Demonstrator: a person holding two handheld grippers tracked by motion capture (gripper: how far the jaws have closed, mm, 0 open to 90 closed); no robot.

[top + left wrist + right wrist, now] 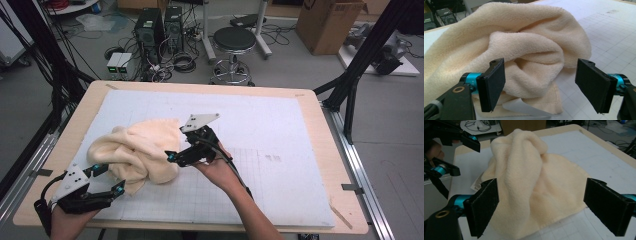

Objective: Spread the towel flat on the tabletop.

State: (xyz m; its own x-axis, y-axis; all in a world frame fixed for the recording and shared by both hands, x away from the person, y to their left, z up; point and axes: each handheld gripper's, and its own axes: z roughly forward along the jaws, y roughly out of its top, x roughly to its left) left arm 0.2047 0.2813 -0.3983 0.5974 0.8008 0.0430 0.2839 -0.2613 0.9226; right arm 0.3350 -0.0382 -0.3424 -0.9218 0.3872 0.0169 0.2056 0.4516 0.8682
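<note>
Counter (320, 150) carried white gridded mat; stool (234, 42) behind; cream towel (135, 150) crumpled; left hand-held gripper (107, 181) and right hand-held gripper (172, 155) both gaped open; left gripper view revealed label (524, 108).

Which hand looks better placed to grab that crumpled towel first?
Probably the left gripper: its open jaws sit right at the towel's loose bottom edge. The right gripper, open too, faces a thick bunched fold.

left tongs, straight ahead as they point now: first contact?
Likely the crumpled cream terry towel. The left tongs are open and aimed at its bunched folds, with the lower hem and a white tag just ahead. Depth is unclear, but nothing stands between.
</note>
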